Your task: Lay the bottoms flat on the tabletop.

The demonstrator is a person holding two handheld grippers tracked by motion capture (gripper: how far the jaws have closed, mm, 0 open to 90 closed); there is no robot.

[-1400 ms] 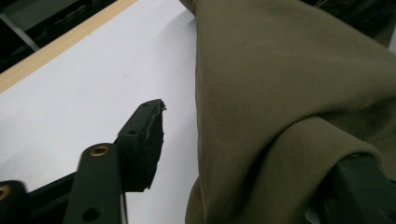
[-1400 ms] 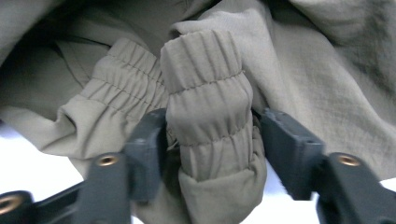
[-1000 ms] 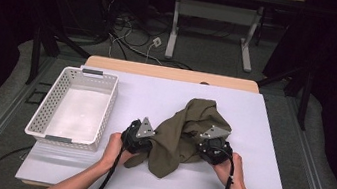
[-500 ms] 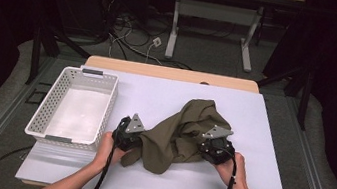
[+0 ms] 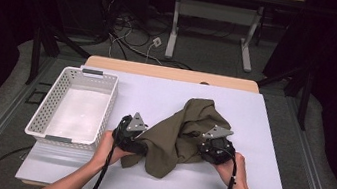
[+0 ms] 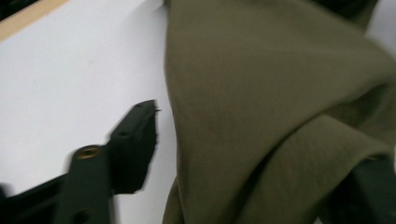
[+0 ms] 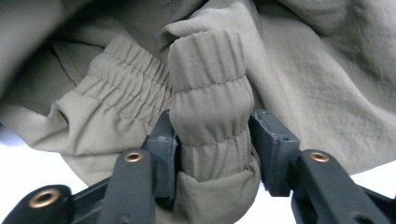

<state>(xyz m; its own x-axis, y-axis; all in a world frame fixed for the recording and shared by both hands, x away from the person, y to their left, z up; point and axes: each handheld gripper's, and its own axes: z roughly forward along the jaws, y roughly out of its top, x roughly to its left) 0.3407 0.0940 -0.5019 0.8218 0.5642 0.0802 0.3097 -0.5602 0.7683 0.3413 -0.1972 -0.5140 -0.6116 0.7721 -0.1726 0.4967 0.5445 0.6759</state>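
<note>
An olive garment (image 5: 180,137) lies bunched on the white table (image 5: 156,97), between my two grippers. My left gripper (image 5: 139,143) is at the cloth's left edge. Its jaws have just been opening and now stand apart. In the left gripper view (image 6: 257,140) the cloth (image 6: 261,93) hangs between them, clear of the left pad (image 6: 137,140) and draped over the right jaw. My right gripper (image 5: 204,145) is at the garment's right side. Its jaws have just been opening too, but the pads still press on a gathered elastic band (image 7: 210,112) between them (image 7: 212,135).
A white perforated basket (image 5: 100,75) stands on the table's left side, just left of my left hand. Bare table lies behind and to the right of the garment. Beyond the far edge are a wooden strip, cables and desk legs on the floor.
The left gripper has lifted slightly and its jaws have parted, and the garment's left flap now spreads further left. The right hand has stayed put.
</note>
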